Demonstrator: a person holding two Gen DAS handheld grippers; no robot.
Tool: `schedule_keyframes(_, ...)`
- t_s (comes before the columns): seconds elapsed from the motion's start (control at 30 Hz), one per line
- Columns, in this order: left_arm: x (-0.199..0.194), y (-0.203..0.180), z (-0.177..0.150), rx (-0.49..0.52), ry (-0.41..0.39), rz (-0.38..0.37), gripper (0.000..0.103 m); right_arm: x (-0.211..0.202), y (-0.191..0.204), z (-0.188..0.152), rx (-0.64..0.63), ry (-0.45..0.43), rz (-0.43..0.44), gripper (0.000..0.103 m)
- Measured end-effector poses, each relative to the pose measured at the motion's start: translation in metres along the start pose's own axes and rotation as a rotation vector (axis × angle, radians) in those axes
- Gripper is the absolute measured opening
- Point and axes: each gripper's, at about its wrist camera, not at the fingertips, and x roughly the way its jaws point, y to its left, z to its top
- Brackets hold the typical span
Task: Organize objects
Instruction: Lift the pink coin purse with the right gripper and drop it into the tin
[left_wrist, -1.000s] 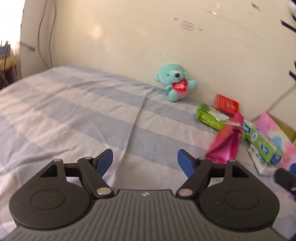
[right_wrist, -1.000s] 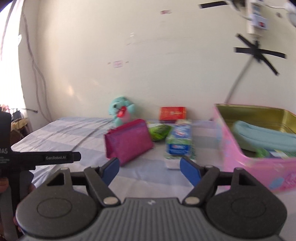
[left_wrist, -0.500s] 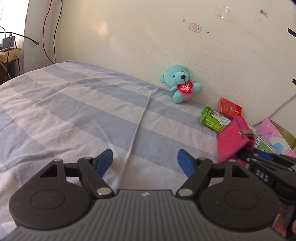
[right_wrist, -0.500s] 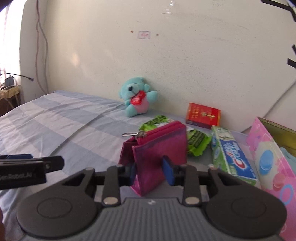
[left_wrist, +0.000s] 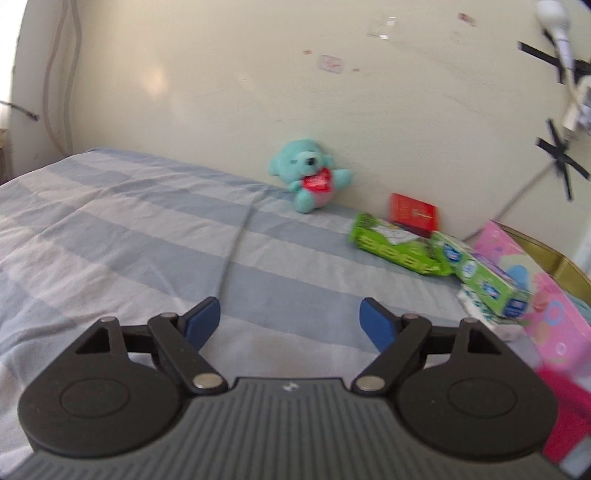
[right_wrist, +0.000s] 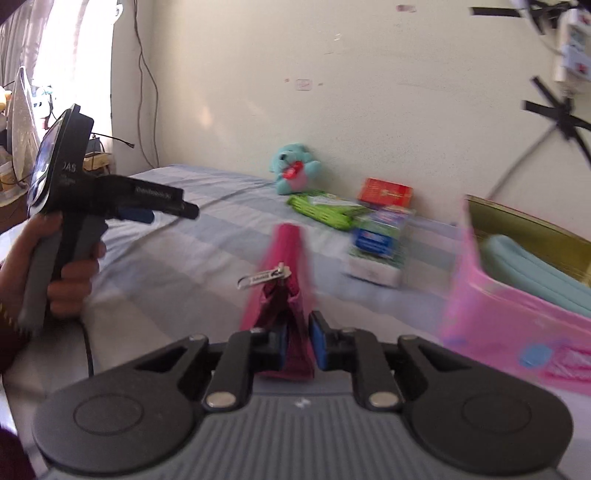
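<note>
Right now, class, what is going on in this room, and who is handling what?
A person is tidying things off a striped bed with a hand-held gripper in each hand. The right gripper is shut on a pink pouch, held up near the open pink box, which already holds a teal case. The left gripper is empty, its jaws opening. A teal teddy, green packet, toothpaste box and red box lie by the wall.
</note>
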Motion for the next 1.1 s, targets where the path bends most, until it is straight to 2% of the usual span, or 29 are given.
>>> schedule_keyframes(0.07,-0.002,-0.009,-0.002,0.043,-0.001,-0.055,0.084,-0.021,-0.021,-0.012,0.049,-0.008,-0.11,0.021)
schedule_keyframes(0.13,-0.006,-0.019,-0.005,0.085,0.004,-0.126,0.084,-0.038,-0.045,-0.02,0.128,-0.017,-0.231,0.023)
schedule_keyframes(0.2,-0.014,-0.031,-0.01,0.135,0.0,-0.197,0.084,-0.057,-0.065,-0.031,0.235,-0.042,-0.282,0.023)
schedule_keyframes(0.3,-0.029,-0.05,-0.016,0.214,-0.024,-0.294,0.084,-0.08,-0.073,-0.045,0.327,-0.093,-0.231,0.024)
schedule_keyframes(0.43,-0.05,-0.061,-0.017,0.263,-0.038,-0.371,0.083,-0.083,-0.055,-0.05,0.287,-0.116,-0.137,0.032)
schedule_keyframes(0.53,-0.068,-0.053,-0.018,0.254,-0.032,-0.407,0.082,-0.072,-0.041,-0.041,0.236,-0.122,-0.062,0.04)
schedule_keyframes(0.63,-0.083,-0.049,-0.027,0.271,-0.006,-0.442,0.075,-0.056,-0.039,-0.032,0.195,-0.12,0.0,0.04)
schedule_keyframes(0.77,-0.089,-0.062,-0.049,0.366,0.047,-0.481,0.062,-0.028,-0.038,-0.024,0.122,-0.08,0.12,0.044)
schedule_keyframes(0.83,-0.084,-0.076,-0.057,0.411,0.072,-0.476,0.061,-0.015,-0.036,-0.022,0.071,-0.057,0.168,0.047)
schedule_keyframes(0.9,-0.073,-0.089,-0.063,0.445,0.093,-0.473,0.061,-0.002,-0.033,-0.02,0.022,-0.044,0.176,0.051)
schedule_keyframes(0.93,-0.066,-0.094,-0.065,0.457,0.108,-0.465,0.056,0.003,-0.033,-0.019,0.023,-0.041,0.19,0.05)
schedule_keyframes(0.97,-0.061,-0.097,-0.068,0.465,0.114,-0.426,0.056,0.006,-0.034,-0.018,0.041,-0.043,0.211,0.047)
schedule_keyframes(1.0,-0.056,-0.097,-0.069,0.473,0.111,-0.393,0.054,0.008,-0.035,-0.018,0.071,-0.037,0.237,0.032)
schedule_keyframes(1.03,-0.053,-0.095,-0.069,0.464,0.126,-0.393,0.048,0.007,-0.035,-0.019,0.096,-0.029,0.244,0.022)
schedule_keyframes(1.07,-0.051,-0.091,-0.068,0.436,0.151,-0.409,0.043,0.004,-0.033,-0.021,0.103,-0.032,0.243,0.019)
schedule_keyframes(1.1,-0.052,-0.087,-0.067,0.405,0.171,-0.428,0.043,-0.001,-0.03,-0.025,0.1,-0.04,0.242,0.017)
